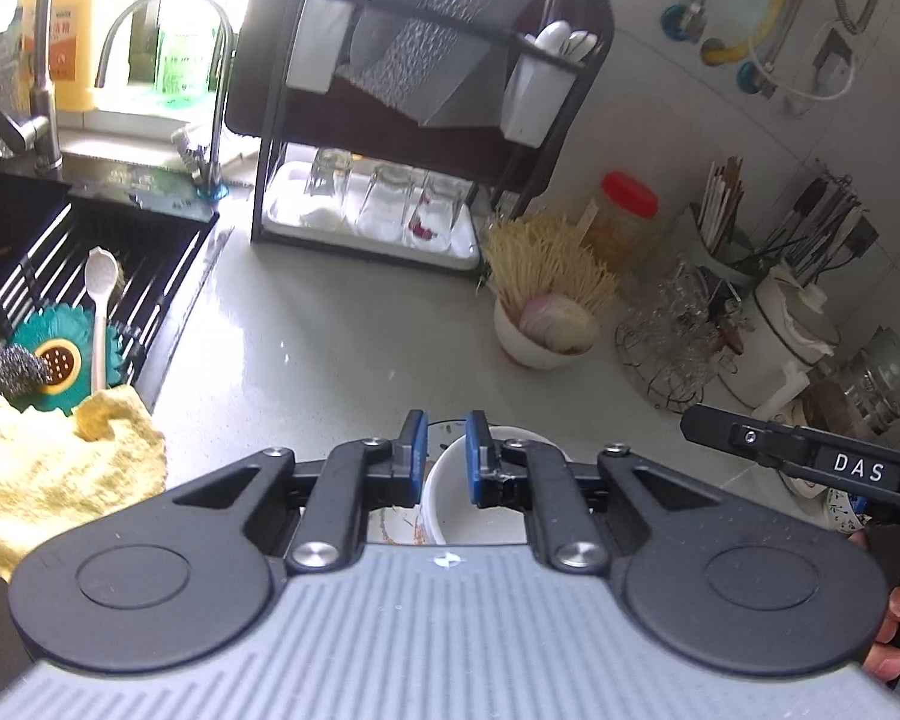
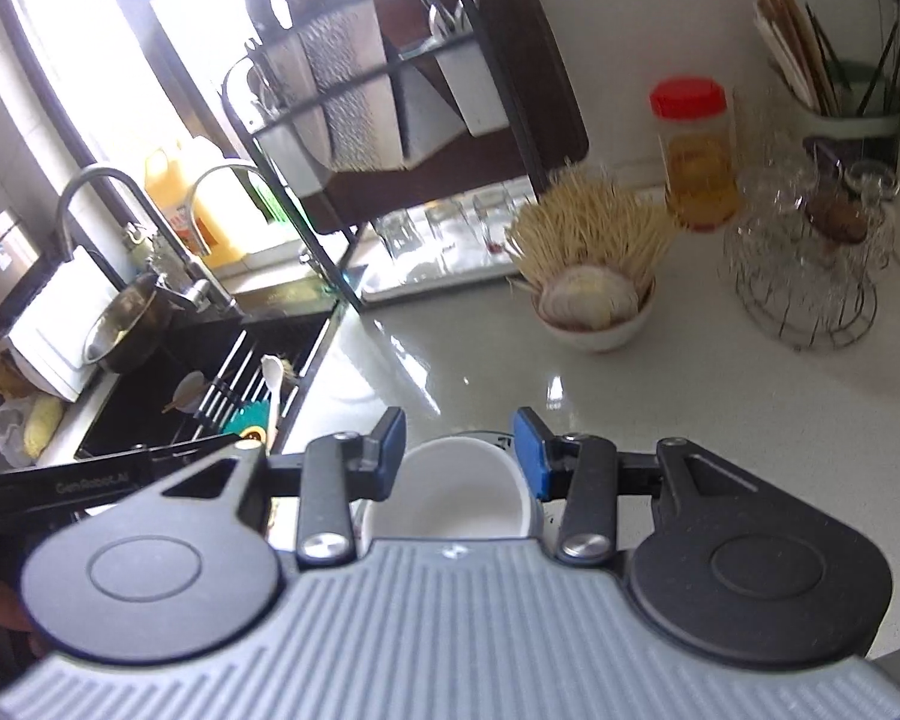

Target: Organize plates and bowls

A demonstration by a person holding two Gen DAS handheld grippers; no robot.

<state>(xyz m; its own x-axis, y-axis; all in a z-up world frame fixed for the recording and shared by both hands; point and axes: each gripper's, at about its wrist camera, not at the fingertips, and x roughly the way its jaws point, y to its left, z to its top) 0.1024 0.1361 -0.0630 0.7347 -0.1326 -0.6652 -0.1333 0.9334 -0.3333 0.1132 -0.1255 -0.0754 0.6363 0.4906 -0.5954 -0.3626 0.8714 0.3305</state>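
A white bowl sits low in both views, right under the tools, on a plate with brown marks. The left tool is nearly closed, and its blue pads seem to pinch the bowl's rim. The right tool is open, with the bowl between its pads but not touched. Past them lies the pale tabletop. A small bowl of toothpicks stands on it, near a black dish rack.
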